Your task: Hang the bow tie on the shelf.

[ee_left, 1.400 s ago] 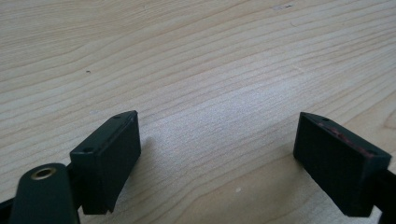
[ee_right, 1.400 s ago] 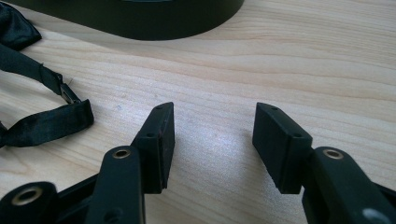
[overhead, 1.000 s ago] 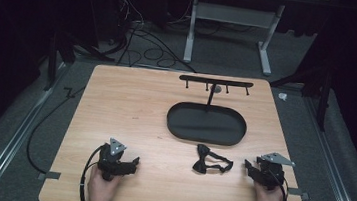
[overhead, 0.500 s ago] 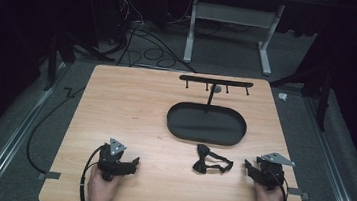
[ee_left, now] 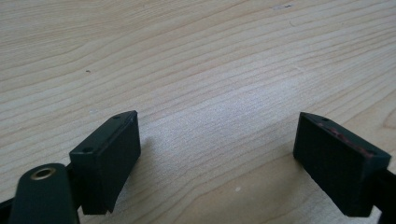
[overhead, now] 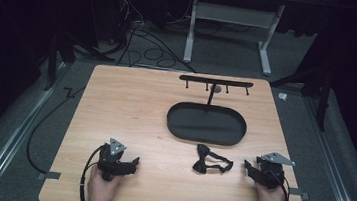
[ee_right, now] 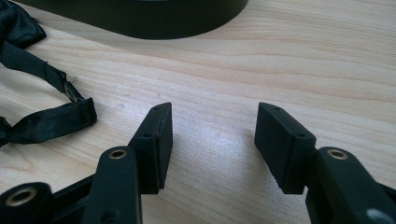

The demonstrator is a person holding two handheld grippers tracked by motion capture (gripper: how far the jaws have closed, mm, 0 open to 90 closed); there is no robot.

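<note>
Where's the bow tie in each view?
High view: bow tie lies on the wooden table, front centre, just in front of the black oval tray, nearer the right tool.
Left gripper view: not in it.
Right gripper view: bow tie at the left edge, strap trailing beside the left jaw.
Shared landmark: the tray rim behind the bow tie.

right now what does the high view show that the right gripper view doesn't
Only the high view takes in the whole scene: the left gripper held in a hand, the rack with hooks standing in the oval black tray, and the full bow tie with its looped strap. Only the right gripper view gives a close look between the right gripper's open jaws, with bare wood there, and the strap's small clasp. Both show the bow tie, the tray's rim and the wooden table.
</note>
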